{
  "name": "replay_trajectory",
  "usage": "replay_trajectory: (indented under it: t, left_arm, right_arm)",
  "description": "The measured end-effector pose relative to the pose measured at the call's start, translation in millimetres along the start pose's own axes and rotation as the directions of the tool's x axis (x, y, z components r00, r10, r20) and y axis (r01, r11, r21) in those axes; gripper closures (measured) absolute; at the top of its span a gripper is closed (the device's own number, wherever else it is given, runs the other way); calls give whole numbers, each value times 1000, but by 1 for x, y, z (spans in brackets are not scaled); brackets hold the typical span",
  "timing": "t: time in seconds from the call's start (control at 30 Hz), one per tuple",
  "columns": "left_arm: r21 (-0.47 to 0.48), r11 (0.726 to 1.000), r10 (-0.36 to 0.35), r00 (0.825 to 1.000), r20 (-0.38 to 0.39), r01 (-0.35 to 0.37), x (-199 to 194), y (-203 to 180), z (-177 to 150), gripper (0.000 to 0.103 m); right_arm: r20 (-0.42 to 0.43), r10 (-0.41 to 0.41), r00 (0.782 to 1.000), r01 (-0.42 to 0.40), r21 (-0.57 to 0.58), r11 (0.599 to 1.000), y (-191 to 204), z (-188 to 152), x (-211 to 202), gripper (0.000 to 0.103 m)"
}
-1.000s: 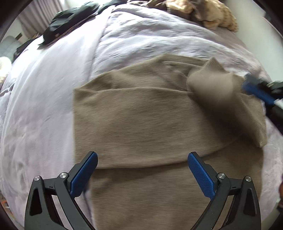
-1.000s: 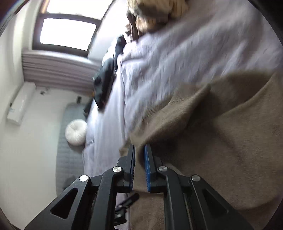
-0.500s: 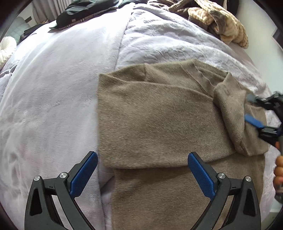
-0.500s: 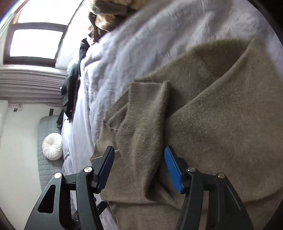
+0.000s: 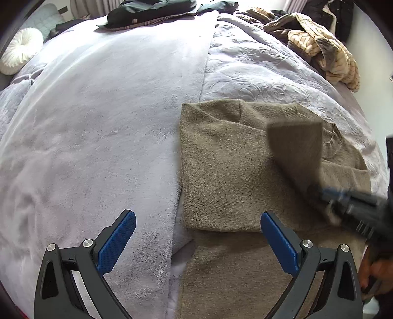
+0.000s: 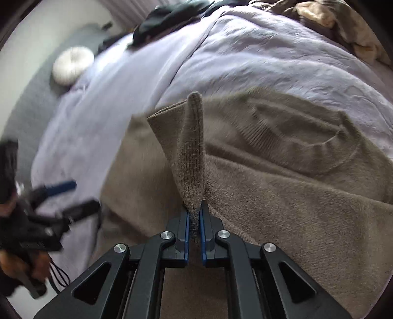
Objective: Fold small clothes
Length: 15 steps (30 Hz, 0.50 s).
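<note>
A taupe knit sweater [image 5: 228, 171] lies partly folded on the lilac bed cover [image 5: 98, 122]. My left gripper [image 5: 196, 240] is open and empty, low over the sweater's left edge. My right gripper [image 6: 194, 216] is shut on the sweater's sleeve [image 6: 192, 152] and holds it raised above the body of the sweater [image 6: 294, 191]. It appears blurred at the right in the left wrist view [image 5: 343, 201], with the lifted sleeve [image 5: 294, 147]. The left gripper shows blurred at the left in the right wrist view [image 6: 63, 196].
A dark garment [image 5: 149, 9] lies at the far end of the bed. A heap of tan striped clothes [image 5: 324, 49] sits at the far right. A white round cushion [image 5: 19, 51] lies at the far left beside the bed.
The right gripper was open over the folded sleeve half a second ago; now it has shut on it and lifted it. The left gripper has shifted left, still open.
</note>
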State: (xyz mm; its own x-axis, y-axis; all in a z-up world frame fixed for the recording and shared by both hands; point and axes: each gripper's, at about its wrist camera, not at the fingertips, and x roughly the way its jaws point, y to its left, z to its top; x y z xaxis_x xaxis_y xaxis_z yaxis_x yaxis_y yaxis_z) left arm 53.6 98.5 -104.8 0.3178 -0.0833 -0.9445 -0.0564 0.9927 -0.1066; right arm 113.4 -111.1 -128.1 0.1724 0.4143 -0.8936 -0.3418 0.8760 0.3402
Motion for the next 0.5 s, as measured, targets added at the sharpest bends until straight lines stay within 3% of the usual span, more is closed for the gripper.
replay_trajectory:
  t: [0.07,0.2,0.3,0.4,0.5]
  left_arm:
    - [3,1000,-9,1000,-5,9,1,-2,1,1]
    - [27,998,-51,999,-13,51,2,-17,3,1]
    - [28,991,-131,990,-41,133,9,-31,8,1]
    - [-1,979,-203,974,-97,204,25,-45,10,1]
    - [-22,974,-227,966,-125,226,36,-56,11,1]
  right_arm:
    - [-30,-26,999,25,-24,999,6,-8,8,90]
    - [-48,-31,998,29,-38,999,10,-26,5,54]
    - [-29,9,1000,-8,37,999,-6,-43,-14,54]
    - [4,50,999,-50,222,974,-37,-69,-39,53]
    - [63,85,994,-105,472,875,-90,-110,-65,53]
